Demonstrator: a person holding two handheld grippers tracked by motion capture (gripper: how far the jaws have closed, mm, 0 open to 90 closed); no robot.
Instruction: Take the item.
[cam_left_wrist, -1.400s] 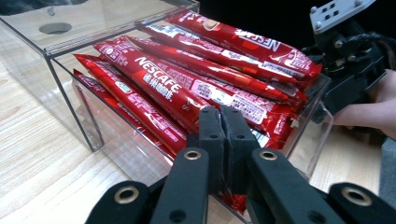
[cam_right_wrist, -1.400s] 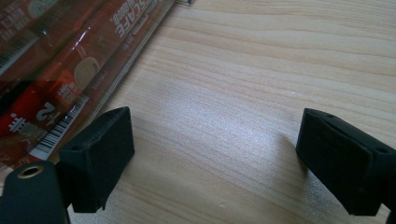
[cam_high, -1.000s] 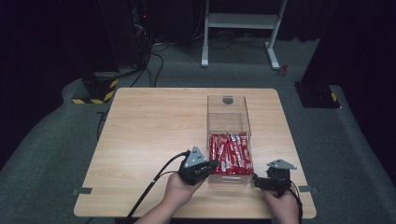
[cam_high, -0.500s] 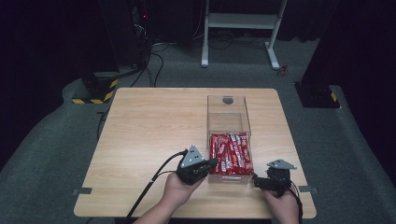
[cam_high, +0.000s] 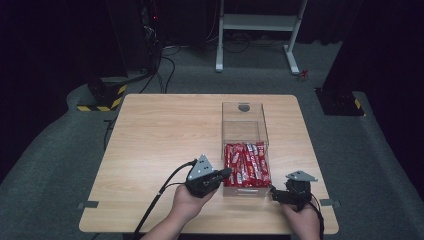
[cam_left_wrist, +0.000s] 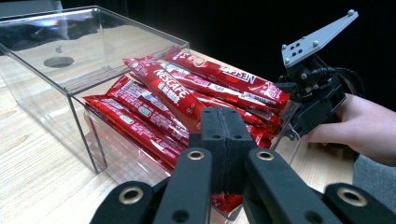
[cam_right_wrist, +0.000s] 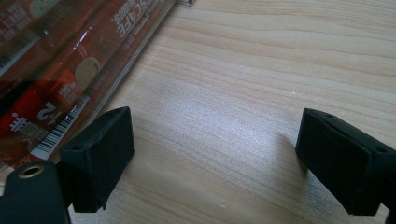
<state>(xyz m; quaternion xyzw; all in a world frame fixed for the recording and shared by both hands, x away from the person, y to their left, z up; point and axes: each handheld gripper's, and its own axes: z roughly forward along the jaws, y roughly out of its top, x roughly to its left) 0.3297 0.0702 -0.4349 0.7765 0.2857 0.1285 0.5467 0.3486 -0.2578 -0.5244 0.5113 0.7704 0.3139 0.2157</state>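
Red coffee sachets (cam_high: 246, 164) are seen stacked in the near half of a clear plastic box (cam_high: 243, 116) that stands on the wooden table (cam_high: 160, 135), their long axes running along the length of the box, away from the person. In the left gripper view the topmost sachet (cam_left_wrist: 168, 88) is shown lying slantwise over the others, its near end pointing toward the closed jaws. The left gripper (cam_high: 226, 173) is held at the near left corner of the box, level with the top of the pile, its fingers (cam_left_wrist: 224, 140) pressed together; whether the end of a sachet is pinched between them cannot be told, since the tips are seen from behind. The right gripper (cam_high: 272, 192) is rested low on the table just beside the near right corner of the box, its fingers (cam_right_wrist: 100, 154) spread wide over bare wood, with nothing between them and the box wall at their left. The left gripper is judged to be the nearer to the sachets: the pile lies directly ahead of its tips, so a lift along the sachets' long axis would be required to draw one out.
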